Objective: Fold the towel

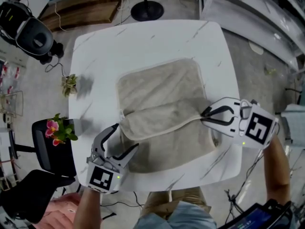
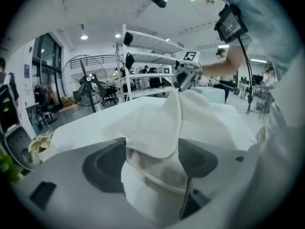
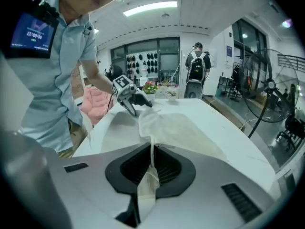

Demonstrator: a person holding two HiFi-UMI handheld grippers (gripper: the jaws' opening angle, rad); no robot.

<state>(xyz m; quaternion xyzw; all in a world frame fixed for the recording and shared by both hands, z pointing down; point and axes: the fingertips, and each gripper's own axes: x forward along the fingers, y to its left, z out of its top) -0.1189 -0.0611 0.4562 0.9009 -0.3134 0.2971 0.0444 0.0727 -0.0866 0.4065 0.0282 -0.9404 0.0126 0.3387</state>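
**Towel lifted by one edge, both claws at its near side**

A beige towel (image 1: 162, 89) lies spread on the white marbled desk (image 1: 143, 37), with its near part doubled back over itself into a raised fold running from left to right.

The right claw (image 1: 204, 117) is at the towel's right edge. Its jaws are closed tight on a thin strip of the cloth, which hangs down between them in the right gripper view. From that pinch the fabric rises off the desk in a peak.

The left claw (image 1: 127, 136) is at the towel's near-left corner, tilted down toward the desk. Its jaws stand wide apart, and the folded corner of the towel sits in the gap between them, not clamped.

A small potted plant (image 1: 69, 84) stands near the desk's left edge, well apart from the towel.
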